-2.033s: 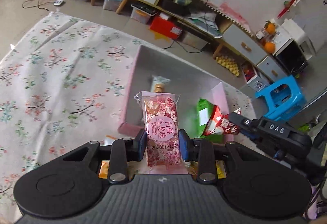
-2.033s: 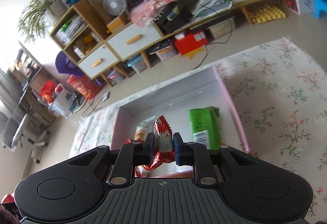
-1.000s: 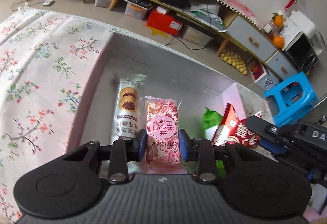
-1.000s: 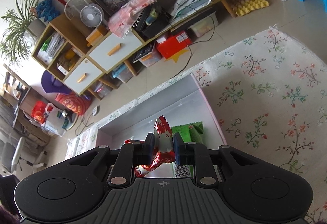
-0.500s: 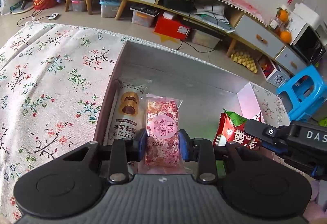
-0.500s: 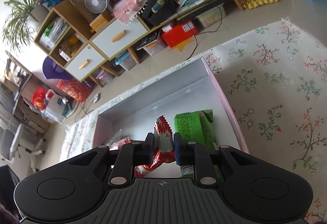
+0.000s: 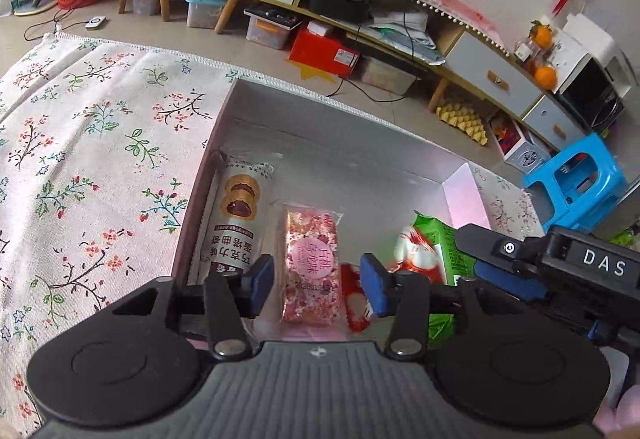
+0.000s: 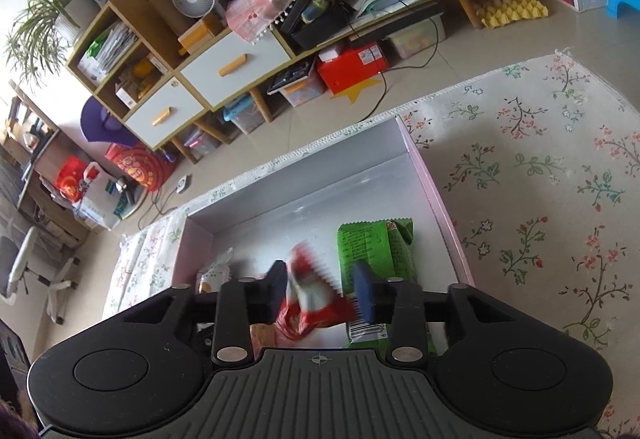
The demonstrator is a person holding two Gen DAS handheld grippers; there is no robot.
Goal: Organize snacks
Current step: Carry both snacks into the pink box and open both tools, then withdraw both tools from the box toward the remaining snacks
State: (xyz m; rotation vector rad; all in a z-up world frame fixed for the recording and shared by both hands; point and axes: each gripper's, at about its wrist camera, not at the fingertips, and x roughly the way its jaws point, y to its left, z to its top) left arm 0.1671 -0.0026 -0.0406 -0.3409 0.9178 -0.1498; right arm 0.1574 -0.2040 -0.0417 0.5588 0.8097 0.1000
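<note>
In the pink box (image 7: 466,195), the chocolate biscuit pack (image 7: 236,219) lies left of our left tongs (image 7: 318,281), spread wide around the pink nougat bar (image 7: 312,263). Our right tongs (image 8: 322,289) gape over the blurred red packet (image 8: 310,295); the green packet (image 8: 372,251) lies just right.

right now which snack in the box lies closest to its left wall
The chocolate biscuit pack, pale with two round biscuits pictured. It lies along the box's left wall; the pink packet, red packet and green packet lie further right.
</note>
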